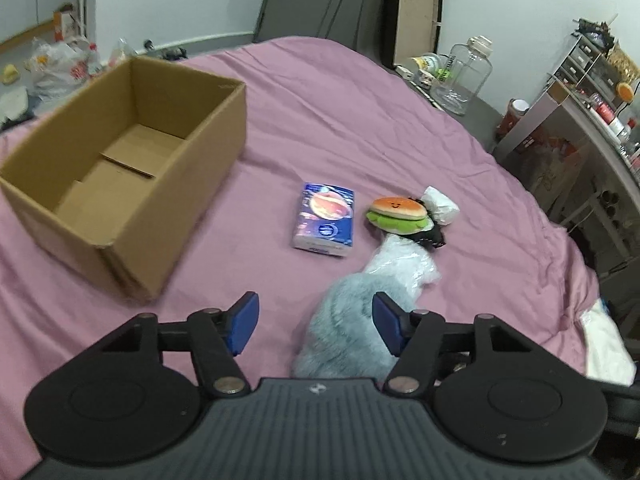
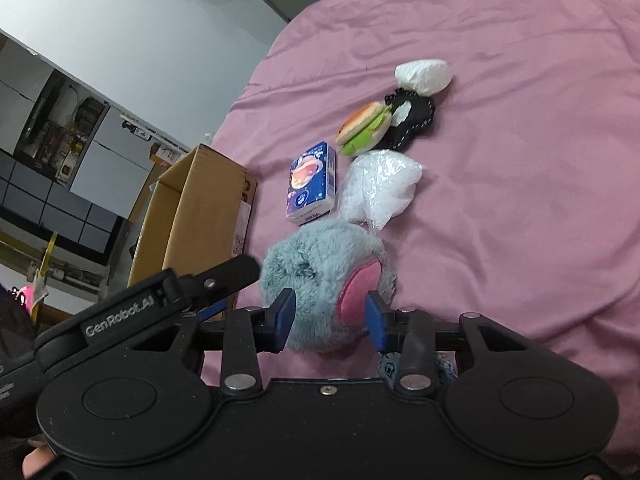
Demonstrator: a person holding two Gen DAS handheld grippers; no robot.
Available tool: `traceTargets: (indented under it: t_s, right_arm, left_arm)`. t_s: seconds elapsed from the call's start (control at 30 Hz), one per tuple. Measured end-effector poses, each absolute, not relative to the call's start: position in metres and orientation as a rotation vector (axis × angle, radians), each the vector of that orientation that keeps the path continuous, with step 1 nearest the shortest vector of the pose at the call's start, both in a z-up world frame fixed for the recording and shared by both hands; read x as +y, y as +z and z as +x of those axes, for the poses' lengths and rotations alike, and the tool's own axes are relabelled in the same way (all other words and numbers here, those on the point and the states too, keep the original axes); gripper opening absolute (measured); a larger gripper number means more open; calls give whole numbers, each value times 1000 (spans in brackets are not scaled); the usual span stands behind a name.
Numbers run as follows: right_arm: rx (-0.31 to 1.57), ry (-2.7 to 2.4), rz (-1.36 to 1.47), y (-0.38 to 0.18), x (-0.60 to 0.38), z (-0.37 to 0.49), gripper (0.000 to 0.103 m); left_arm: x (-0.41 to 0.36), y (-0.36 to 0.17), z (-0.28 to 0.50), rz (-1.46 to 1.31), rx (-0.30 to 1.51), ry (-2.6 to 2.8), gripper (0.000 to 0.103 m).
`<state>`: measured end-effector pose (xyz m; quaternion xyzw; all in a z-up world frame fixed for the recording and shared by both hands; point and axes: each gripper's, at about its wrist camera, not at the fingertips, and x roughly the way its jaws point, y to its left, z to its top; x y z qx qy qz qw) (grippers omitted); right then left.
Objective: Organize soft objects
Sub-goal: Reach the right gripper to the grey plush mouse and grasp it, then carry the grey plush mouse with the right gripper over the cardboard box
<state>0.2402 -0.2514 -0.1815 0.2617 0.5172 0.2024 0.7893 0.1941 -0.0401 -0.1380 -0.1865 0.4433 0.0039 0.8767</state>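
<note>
Grey-blue plush toy (image 2: 324, 280) with a pink patch lies on the pink bedsheet (image 2: 520, 200), squeezed between the 2 blue pads of the right gripper (image 2: 330, 316). Just beyond the plush sit a clear plastic bag (image 2: 380, 188), a planet-printed tissue pack (image 2: 312, 182) and a burger plush (image 2: 364, 124). Left of the plush stands a cardboard box (image 1: 120, 168). The left gripper (image 1: 316, 320), marked "GenRobot.AI", hangs with its jaws apart, holding nothing.

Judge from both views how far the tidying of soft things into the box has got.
Done: nothing; the box shows only its bare floor. In hand: the right hand-held gripper brackets the grey plush; the left hand-held gripper is open above it. Left: the tissue pack, burger toy, black toy and two white bags.
</note>
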Motion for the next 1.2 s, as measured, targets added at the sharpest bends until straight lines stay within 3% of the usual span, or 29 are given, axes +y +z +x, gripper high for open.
traceTargets:
  t_s: [0.4,0.53,0.67,1.2]
  right_arm:
    - [1153,430,571,-200,-243,257,25]
    - [1138,432,562,-198,-243,255,22]
    - [1108,437,533,-190,-240,250,20]
    - [965,481,470,-129,-219,217,19]
  left_arm:
    - [-33,-180,218,-504,984,-28,44]
    - [-31,-181,219,-541,994,-63,30]
    - [-29,-180,214,-577,973,-51,24]
    - [-12,-123,172,-570,844,-78,22]
